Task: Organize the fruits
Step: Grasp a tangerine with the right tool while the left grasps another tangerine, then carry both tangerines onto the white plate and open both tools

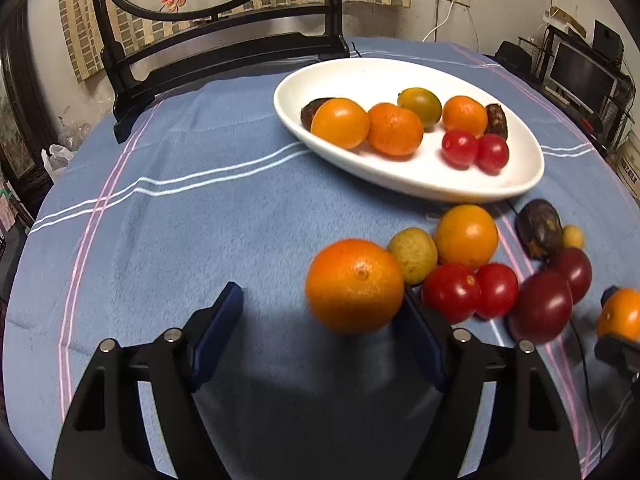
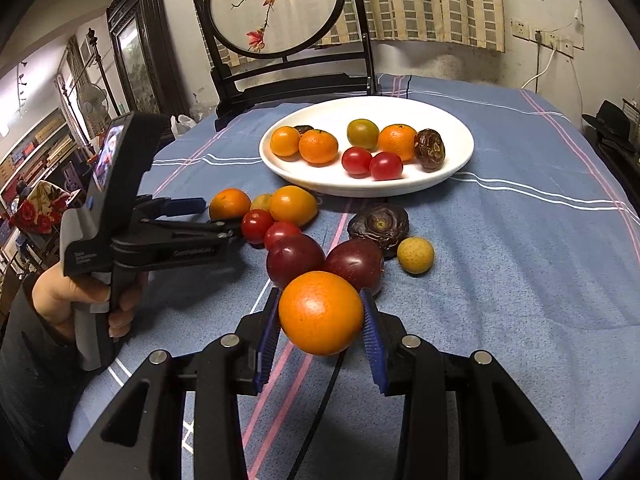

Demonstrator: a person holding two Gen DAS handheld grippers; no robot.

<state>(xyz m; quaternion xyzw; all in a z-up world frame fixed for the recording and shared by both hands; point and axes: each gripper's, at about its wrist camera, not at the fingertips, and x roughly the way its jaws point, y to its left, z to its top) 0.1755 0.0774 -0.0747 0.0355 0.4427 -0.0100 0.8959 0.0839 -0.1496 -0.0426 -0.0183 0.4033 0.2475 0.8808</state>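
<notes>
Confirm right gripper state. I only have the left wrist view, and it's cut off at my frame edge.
Observer: The right gripper is shut on an orange, with both jaws pressed against its sides.
Operator: Anything crowding it?
Observer: Yes. Just behind it are a left plum and a right plum, both dark red. I can't tell if either touches the orange.

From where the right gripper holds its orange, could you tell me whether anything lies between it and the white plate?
Yes. The orange in the right gripper has two dark plums just ahead, and more loose fruit before the white plate; it would likely need lifting over.
</notes>
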